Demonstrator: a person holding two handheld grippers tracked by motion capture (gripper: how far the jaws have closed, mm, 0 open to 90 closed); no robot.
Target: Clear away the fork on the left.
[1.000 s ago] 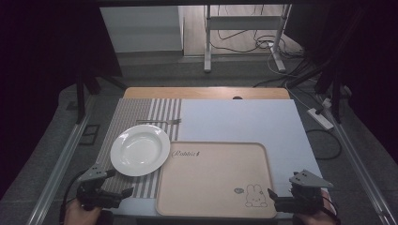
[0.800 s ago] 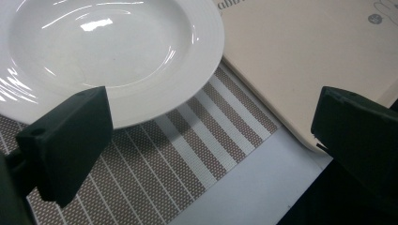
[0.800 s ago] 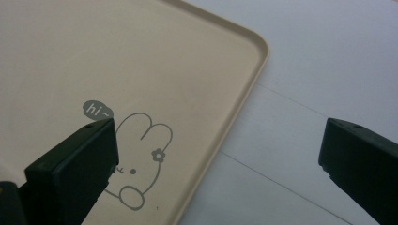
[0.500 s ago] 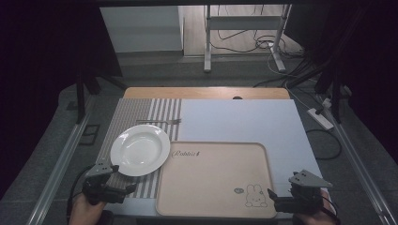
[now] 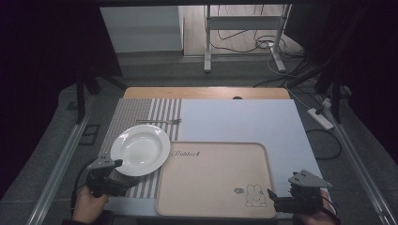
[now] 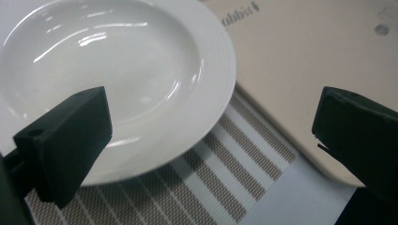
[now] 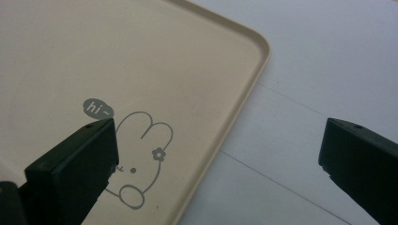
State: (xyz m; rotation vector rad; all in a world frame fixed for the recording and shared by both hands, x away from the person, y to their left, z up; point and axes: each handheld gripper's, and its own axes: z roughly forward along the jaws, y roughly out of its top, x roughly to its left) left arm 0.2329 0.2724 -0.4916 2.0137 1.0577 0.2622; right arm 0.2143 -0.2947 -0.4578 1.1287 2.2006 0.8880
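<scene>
The big tan tray (image 5: 220, 180) is lying flat on the table (image 5: 244, 119), with nothing on it. Just beside its left edge, the white plate (image 5: 140, 150) is sitting on the striped mat (image 5: 141, 115). The left gripper (image 5: 117, 174) is reaching for the plate's near rim with its jaws spread wide, gripping nothing. I think the grab is just starting. Next, the jaws need to slide around the rim and squeeze. The right gripper (image 5: 277, 199) is waiting, spread wide too, by the tray's near right corner.
</scene>
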